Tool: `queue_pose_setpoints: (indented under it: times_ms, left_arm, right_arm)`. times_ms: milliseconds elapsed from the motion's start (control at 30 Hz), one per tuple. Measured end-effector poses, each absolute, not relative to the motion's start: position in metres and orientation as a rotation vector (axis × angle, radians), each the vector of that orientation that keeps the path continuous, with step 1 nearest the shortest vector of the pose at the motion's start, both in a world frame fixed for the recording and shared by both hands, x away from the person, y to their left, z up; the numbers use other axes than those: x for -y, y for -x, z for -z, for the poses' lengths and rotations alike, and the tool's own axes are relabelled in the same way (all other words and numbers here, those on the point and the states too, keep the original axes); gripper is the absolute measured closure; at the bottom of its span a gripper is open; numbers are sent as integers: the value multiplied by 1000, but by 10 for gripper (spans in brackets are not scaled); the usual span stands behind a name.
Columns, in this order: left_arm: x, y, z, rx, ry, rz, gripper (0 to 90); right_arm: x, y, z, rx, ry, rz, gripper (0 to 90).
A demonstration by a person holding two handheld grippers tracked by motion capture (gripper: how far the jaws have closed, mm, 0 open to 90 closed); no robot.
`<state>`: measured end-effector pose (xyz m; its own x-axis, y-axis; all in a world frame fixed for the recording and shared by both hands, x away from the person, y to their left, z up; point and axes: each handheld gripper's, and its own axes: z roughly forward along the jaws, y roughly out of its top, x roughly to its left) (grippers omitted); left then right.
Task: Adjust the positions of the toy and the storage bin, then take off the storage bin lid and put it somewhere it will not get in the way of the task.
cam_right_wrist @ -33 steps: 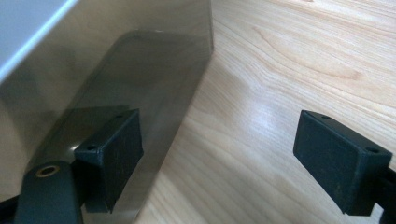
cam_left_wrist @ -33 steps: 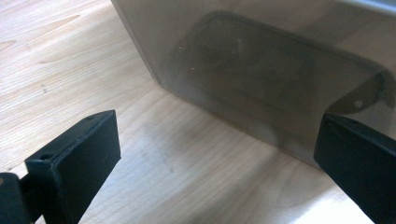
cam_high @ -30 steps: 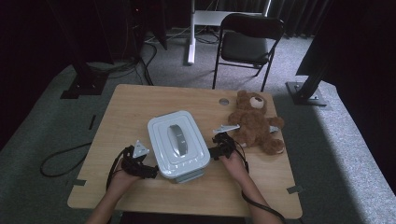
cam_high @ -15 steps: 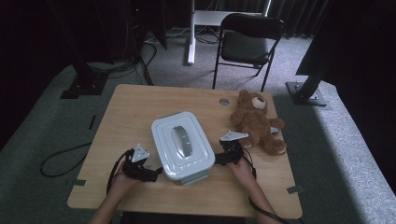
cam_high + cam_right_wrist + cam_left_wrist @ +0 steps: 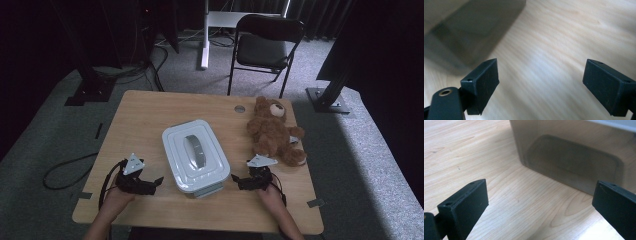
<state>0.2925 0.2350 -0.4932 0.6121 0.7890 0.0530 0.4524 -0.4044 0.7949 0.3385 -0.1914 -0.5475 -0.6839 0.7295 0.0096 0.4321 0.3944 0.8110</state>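
Box [image 5: 196,156] sits mid-worktop [image 5: 140,115], lid on. We hold left claw [image 5: 156,183] and right claw [image 5: 237,181] just beside its two sides, both spread, empty. Looks rigid, smooth plastic, probably slippery; we'd grip under the rim.

The big box [image 5: 196,156] blocks the middle of the table [image 5: 140,115]. The teddy bear [image 5: 272,131] crowds its right side. Bare wood lies left of the box.

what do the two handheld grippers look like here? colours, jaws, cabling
Both the left gripper and the right gripper are black, each topped with a grey three-cornered plate and trailing a black cable. The jaws are flat matte-black rectangular blocks with small holes. Forearms are bare, no sleeves.
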Motion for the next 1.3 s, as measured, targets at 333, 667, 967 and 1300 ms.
queue_pose_setpoints:
  times_ms: [333, 667, 967, 1300]
  left_arm:
    - [-230, -280, 462, -953, -2066, -539, 11]
    - [-219, -277, 428, -899, -2016, -522, 11]
    - [-191, -279, 413, -831, -2039, -481, 11]
    - [-165, -288, 413, -781, -2060, -404, 11]
  right_arm:
    - [239, -328, 555, -2231, -1162, -1153, 123]
    - [266, -326, 561, -2206, -1239, -1089, 123]
    - [272, -328, 564, -2209, -1278, -1048, 123]
    - [272, -328, 564, -2196, -1294, -1028, 125]
